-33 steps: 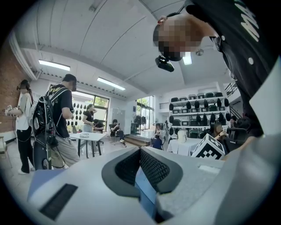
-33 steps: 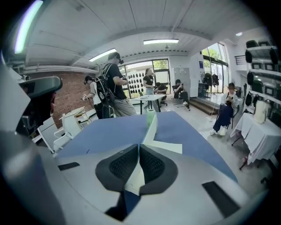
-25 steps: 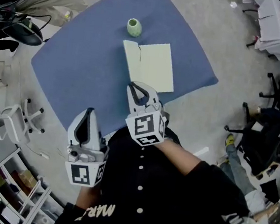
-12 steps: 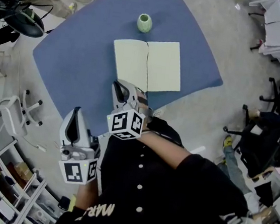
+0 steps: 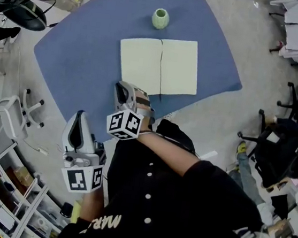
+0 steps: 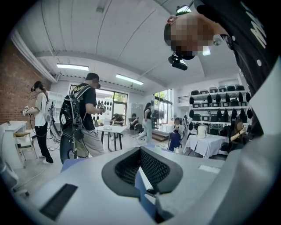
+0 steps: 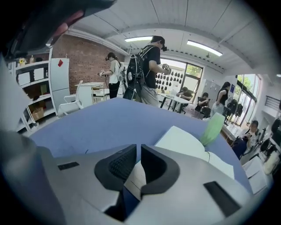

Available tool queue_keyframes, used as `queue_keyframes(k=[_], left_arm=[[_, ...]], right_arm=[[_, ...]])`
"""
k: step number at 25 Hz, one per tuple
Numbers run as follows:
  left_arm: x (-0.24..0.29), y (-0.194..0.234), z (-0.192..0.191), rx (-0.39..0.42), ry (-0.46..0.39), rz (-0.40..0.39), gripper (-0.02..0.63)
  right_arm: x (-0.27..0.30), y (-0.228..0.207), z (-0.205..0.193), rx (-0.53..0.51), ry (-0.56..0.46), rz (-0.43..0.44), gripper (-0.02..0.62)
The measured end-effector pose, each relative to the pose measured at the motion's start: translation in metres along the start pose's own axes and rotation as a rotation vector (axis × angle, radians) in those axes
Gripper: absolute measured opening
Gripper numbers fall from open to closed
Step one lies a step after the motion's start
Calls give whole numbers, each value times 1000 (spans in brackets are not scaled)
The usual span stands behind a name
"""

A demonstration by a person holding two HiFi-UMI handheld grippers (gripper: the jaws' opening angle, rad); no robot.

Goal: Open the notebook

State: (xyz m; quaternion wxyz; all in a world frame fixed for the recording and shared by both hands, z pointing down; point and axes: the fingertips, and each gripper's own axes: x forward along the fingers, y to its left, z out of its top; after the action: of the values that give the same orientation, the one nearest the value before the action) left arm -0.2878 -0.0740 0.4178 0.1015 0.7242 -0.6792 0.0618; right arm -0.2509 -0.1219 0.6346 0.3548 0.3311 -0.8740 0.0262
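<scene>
The notebook (image 5: 158,66) lay open flat, so your right gripper (image 5: 122,91) and left gripper (image 5: 76,127) pinched nothing, fingers nearly together.

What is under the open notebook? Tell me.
The notebook lies flat on a blue cloth, which shows on every side of it. The patch directly beneath the pages is covered and cannot be seen.
</scene>
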Motion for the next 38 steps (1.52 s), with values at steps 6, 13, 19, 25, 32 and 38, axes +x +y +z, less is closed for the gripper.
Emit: queue_keyframes(k=[6,13,19,25,32,38], left_arm=[[1,1,-1,0,3,3,2],[-2,0,7,6,-13,6,3],[-2,-15,18,11,-42,-15,3],[-7,-35,45,21,-86,-50,3],[-6,-73,80,44,-132,-118,3],[-15,-89,110,78,-200,-143,3]], right_arm=[[16,9,-16,83,52,83,51],[20,13,-18,205,72,199,76],[-5,-4,-5,263,26,239,79],[-75,-61,27,299,-132,252,6],[-199,-164,65,356,-385,196,5],[-300,-235,78,347,-527,17,3]])
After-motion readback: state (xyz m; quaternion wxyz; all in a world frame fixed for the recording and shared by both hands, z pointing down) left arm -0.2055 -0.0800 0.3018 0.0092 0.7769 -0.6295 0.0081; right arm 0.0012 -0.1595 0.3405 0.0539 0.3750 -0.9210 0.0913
